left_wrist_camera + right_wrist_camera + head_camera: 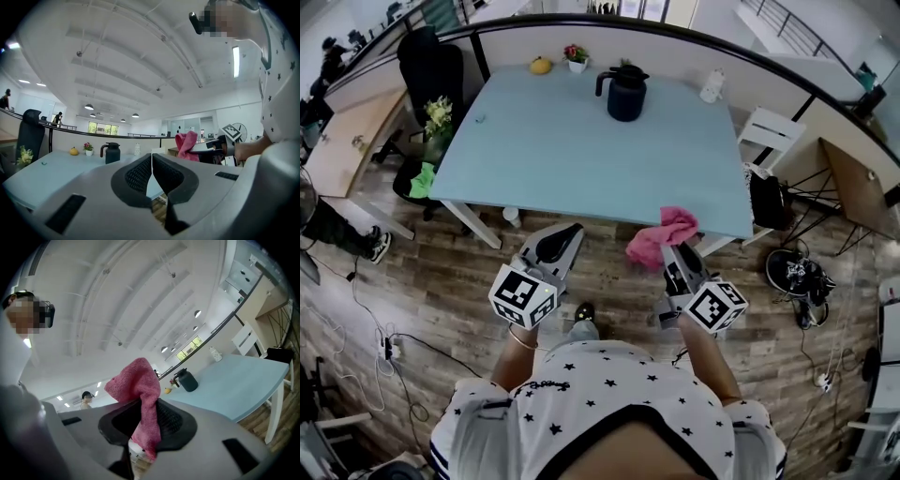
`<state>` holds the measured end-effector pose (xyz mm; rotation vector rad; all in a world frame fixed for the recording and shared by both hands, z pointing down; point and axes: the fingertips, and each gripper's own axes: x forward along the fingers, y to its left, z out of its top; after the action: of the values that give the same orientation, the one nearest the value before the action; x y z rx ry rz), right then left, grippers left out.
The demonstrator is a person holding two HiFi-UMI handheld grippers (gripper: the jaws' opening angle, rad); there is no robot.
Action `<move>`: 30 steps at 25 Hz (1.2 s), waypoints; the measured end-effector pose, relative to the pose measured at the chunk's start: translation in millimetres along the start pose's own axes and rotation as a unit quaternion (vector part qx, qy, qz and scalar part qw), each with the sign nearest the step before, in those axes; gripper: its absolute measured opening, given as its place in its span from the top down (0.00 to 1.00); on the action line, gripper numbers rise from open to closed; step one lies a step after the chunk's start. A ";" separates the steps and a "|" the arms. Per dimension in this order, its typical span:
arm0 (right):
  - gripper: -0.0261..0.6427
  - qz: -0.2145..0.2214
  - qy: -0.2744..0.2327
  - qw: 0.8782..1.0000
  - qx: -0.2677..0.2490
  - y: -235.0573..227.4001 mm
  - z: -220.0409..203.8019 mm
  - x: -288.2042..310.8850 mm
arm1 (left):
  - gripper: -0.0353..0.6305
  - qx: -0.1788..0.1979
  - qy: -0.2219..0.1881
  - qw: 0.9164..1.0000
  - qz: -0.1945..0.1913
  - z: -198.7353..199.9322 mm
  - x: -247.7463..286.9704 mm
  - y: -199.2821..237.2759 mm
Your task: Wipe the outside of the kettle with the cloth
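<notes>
Kettle (626, 92): upright at table's (534, 159) far side, well ahead of both grippers; right gripper (677, 255) clamps the cloth (661, 236), left gripper (565, 236) pinched together, empty.

Head view: looks steeply down from head height onto the table (562, 159) and floor (422, 300). Gripper views: each sits close behind its jaws, tilted up toward the ceiling (117, 70). All three share the distant kettle (626, 94).
</notes>
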<state>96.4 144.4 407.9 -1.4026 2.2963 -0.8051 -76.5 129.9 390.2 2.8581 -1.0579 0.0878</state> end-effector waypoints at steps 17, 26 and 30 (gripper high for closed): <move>0.83 0.000 -0.014 1.000 0.005 10.4 3.3 78.6 | 0.90 0.003 -0.012 1.000 -0.012 4.8 13.9 78.6; 0.83 0.019 0.018 1.000 0.004 9.1 0.6 117.3 | 0.90 -0.010 -0.009 0.999 0.031 -2.6 6.9 111.6; 0.83 0.036 0.029 0.999 0.012 0.6 8.9 147.9 | 0.90 -0.013 -0.013 0.998 0.058 0.3 12.0 130.5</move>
<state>32.8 10.7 402.2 -1.2945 2.3578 -0.8591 -152.5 23.6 399.7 2.7807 -1.2210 0.0460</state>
